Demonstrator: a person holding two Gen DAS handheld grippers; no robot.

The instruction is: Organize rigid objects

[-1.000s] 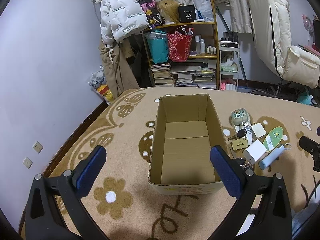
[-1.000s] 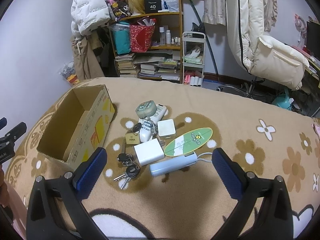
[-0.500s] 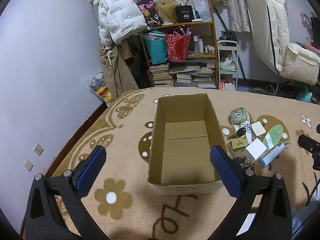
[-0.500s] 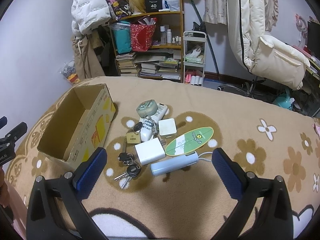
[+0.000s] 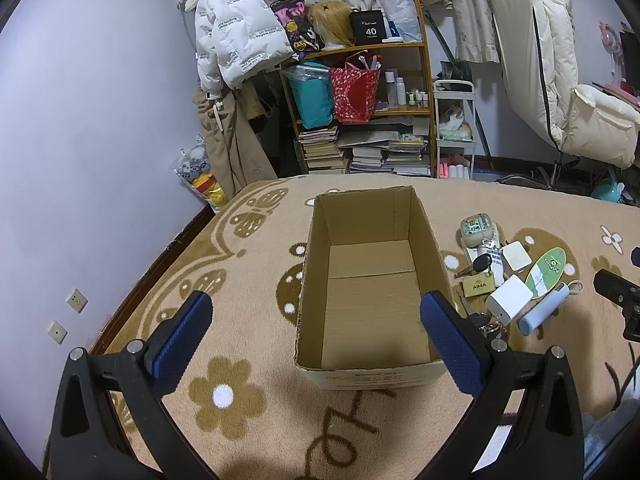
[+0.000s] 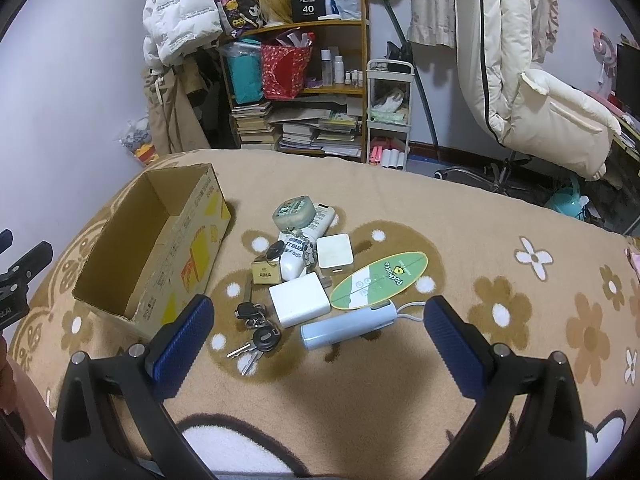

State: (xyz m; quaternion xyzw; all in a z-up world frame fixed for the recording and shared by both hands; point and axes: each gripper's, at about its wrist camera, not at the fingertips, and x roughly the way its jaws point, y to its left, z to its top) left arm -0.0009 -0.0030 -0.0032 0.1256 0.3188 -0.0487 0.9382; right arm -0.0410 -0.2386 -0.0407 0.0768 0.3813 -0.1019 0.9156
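- Two open, empty tools: left gripper (image 5: 316, 334) frames the empty cardboard box (image 5: 370, 284) at centre frame.
- Right gripper (image 6: 320, 334) hangs over the lower-centre clutter; best take the blue tube (image 6: 348, 326) across its narrow width.

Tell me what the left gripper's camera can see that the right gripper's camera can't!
Only the left wrist view shows the bare bottom of the cardboard box, with nothing in it, plus two wall sockets low on the wall. Only the right wrist view shows the whole bunch of keys and the box's yellow printed side. Both show the box, the white charger, the light blue tube, the green oval card and the bookshelf. Both grippers, left and right, are open and hold nothing.
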